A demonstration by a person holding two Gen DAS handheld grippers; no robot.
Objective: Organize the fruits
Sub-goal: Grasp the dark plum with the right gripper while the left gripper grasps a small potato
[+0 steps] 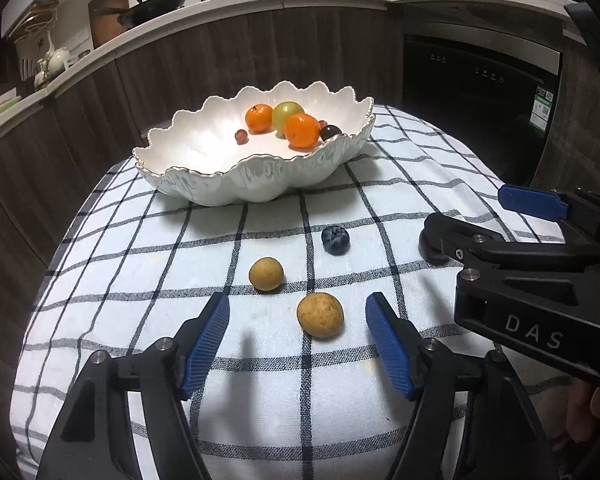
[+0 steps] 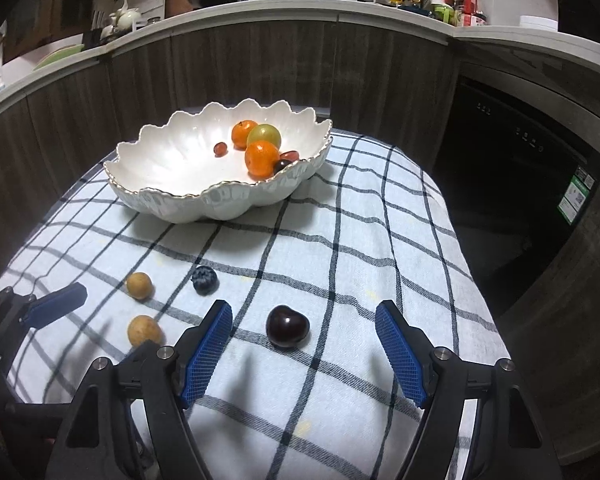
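Left gripper (image 1: 298, 316): jaws apart, blue ribbed pads on either side of the nearer round tan fruit (image 1: 320, 315), no pad touching it. Fruit resting on the white cloth with dark blue check lines (image 1: 400, 184). Second, smaller round tan fruit (image 1: 266, 274) just beyond at 11 o'clock from the first, and a dark blue berry (image 1: 335, 241) at 1 o'clock from it, all lying apart.

Right gripper (image 2: 304, 320): jaws wide, framing a glossy dark red cherry (image 2: 287, 331) lying on the cloth, clear space on both sides of it. From the cherry, berry at 10 o'clock, both tan fruits farther off toward 9 and 10 o'clock.

White scalloped ceramic bowl with a gilt rim (image 1: 204, 188) well beyond the loose fruit at 12 o'clock, holding two oranges (image 1: 302, 131), a yellow-green round fruit (image 1: 286, 114), a dark plum-like fruit (image 1: 331, 132) and small reddish grapes (image 1: 241, 135), clustered toward its right side. Dark wood-fronted kitchen counter (image 2: 260, 60) behind.
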